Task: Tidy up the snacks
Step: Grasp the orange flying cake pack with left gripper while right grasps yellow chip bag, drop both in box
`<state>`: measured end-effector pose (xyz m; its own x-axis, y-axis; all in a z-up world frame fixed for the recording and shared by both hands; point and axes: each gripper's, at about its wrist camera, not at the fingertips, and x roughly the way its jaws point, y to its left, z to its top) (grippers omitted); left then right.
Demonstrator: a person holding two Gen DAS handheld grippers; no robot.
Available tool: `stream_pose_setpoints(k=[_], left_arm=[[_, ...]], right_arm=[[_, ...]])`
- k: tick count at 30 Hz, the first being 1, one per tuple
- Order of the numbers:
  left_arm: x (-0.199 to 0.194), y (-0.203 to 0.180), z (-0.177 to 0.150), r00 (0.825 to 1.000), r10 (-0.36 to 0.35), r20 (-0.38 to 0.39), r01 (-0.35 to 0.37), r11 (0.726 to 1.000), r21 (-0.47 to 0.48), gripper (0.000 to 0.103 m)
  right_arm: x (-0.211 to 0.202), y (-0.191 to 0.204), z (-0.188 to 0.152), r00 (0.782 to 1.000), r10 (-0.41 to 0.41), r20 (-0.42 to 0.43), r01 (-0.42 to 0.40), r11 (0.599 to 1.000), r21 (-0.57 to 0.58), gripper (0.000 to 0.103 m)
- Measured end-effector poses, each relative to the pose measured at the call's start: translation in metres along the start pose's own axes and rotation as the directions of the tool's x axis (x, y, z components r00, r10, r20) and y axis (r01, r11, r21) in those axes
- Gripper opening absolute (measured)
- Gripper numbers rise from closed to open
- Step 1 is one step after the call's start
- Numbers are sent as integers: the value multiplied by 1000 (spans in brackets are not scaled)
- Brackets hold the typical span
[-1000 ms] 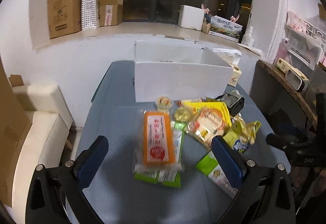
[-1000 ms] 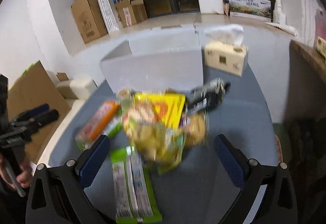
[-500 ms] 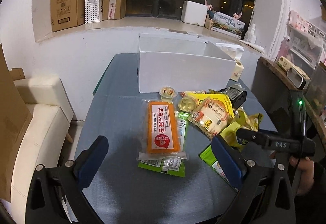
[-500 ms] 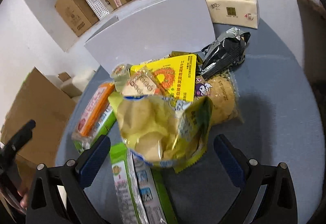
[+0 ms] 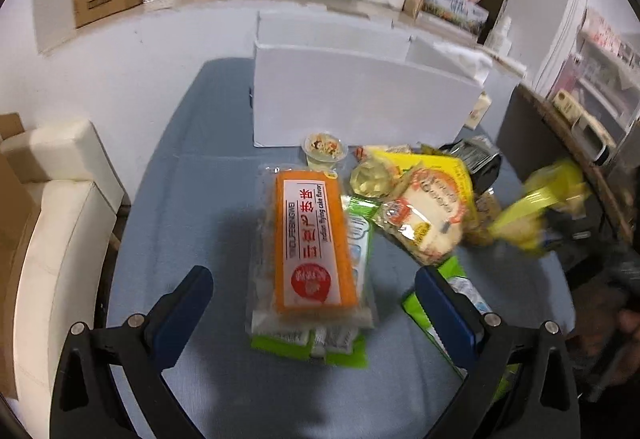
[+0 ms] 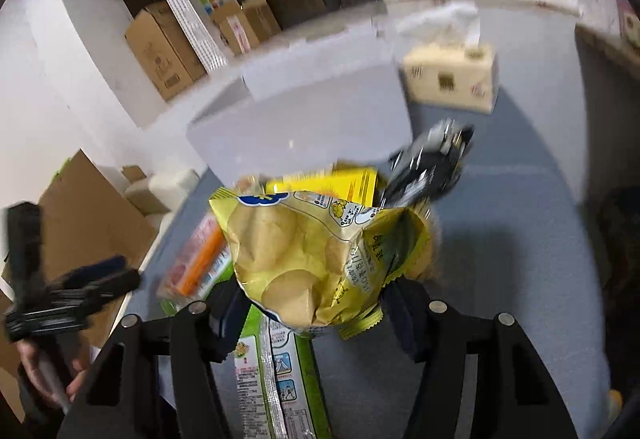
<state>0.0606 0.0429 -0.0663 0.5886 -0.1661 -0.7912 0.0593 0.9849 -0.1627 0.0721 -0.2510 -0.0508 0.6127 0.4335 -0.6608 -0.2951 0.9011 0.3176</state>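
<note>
Gripping a yellow chip bag (image 6: pixel 316 259) by its lower end, the right gripper (image 6: pixel 316 313) holds it clear of the snack pile, while the left gripper (image 5: pixel 314 303) hangs with its fingers wide apart and nothing between them, over the orange cake pack (image 5: pixel 312 235). The step in hand looks like carrying the bag to storage. Next it probably has to travel forward over the pile, above the near wall of the white box (image 6: pixel 304 119), before letting go.

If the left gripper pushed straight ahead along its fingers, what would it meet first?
Most likely the orange cake pack, lying centred ahead of the open left gripper, on top of a green packet. Depth is uncertain.
</note>
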Motion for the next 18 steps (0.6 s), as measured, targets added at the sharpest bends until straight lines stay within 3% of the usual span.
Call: stream_pose_setpoints(k=[6, 9, 14, 16, 17, 18], left_arm=[[48, 1, 22, 995, 33, -91, -31, 999, 24, 103], [69, 2, 26, 988, 81, -135, -77, 996, 38, 103], [81, 3, 26, 984, 84, -160, -79, 996, 33, 103], [77, 3, 26, 985, 79, -151, -74, 997, 35, 96], [75, 2, 25, 987, 67, -146, -62, 997, 37, 77], [72, 2, 25, 988, 74, -138, -69, 997, 39, 73]], right_arm=[[-35, 5, 4, 998, -3, 58, 4, 1000, -22, 65], [-42, 10, 4, 998, -13, 66, 16, 999, -44, 66], [-39, 13, 3, 998, -15, 60, 18, 998, -56, 66], [-38, 14, 2, 999, -15, 53, 18, 998, -58, 66], [-37, 14, 1, 999, -15, 51, 18, 998, -60, 66], [-36, 14, 1, 999, -14, 50, 17, 998, -60, 66]])
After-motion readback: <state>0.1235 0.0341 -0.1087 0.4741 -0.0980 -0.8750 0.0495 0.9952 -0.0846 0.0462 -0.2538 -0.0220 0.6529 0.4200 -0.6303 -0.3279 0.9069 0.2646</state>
